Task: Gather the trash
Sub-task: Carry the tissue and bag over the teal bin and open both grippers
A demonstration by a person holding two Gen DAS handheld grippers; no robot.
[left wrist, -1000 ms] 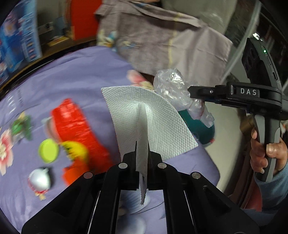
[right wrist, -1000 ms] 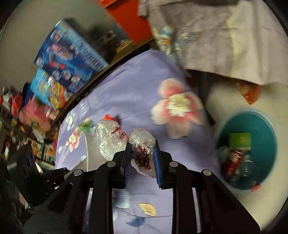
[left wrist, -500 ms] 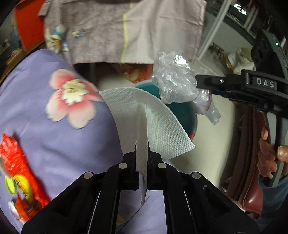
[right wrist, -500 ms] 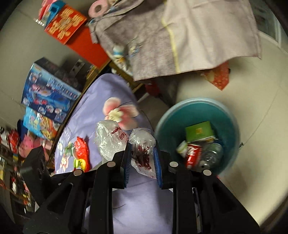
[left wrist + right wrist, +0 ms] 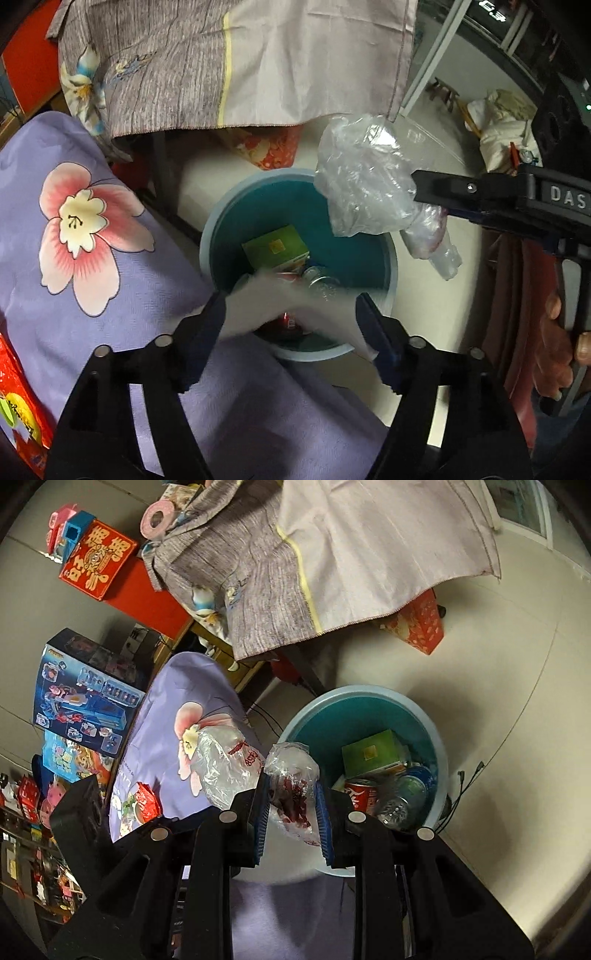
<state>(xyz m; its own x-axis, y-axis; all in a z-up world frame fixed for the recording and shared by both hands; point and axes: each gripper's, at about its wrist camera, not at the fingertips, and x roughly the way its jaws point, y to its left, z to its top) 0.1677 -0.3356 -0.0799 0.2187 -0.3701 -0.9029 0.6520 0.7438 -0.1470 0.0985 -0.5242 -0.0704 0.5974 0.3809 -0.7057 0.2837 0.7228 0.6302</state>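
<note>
left hand-held gripper (image 5: 291,321) opening | tissue (image 5: 266,306) released since earlier frame

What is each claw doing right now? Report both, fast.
Left claw: jaws opening, blurred white paper towel between them, over the teal bin.
Right claw: shut on crumpled clear plastic bag.

The pale floor (image 5: 498,686) is carrying a teal basin (image 5: 437,746). The bed, under a purple flowered sheet (image 5: 122,280), is lying at the basin's 9 o'clock. A red wrapper (image 5: 18,402) is resting on the sheet at the frame's 8 o'clock.
</note>
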